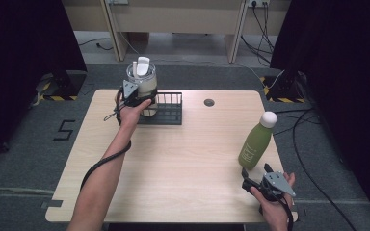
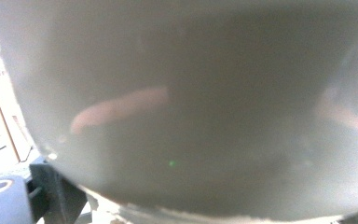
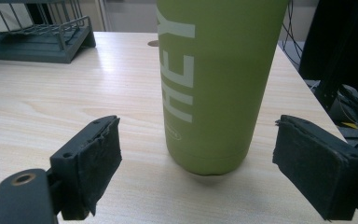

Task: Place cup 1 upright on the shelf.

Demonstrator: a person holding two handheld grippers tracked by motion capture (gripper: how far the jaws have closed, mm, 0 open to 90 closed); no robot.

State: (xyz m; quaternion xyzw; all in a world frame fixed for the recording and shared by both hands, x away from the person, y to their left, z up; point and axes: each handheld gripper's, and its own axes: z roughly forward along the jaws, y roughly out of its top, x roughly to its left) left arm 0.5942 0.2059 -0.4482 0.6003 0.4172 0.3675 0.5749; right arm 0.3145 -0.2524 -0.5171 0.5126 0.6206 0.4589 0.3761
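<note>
Left gripper (image 1: pixel 142 98) clasps translucent white lidded plastic jug (image 1: pixel 143 84): rigid, slippery. Right gripper (image 3: pixel 196 175), spread, faces green metal bottle (image 3: pixel 216 84); grip mid-body.

Translucent whitish plastic jug with a white lid and spout (image 1: pixel 143 83), upright, far left of the table, at the left end of a dark wire rack; whether it stands in the rack or hangs just above it is unclear. Matte green metal bottle with a round white cap (image 1: pixel 256 143), white "HEY" lettering down its side, upright on the near right of the table.
</note>
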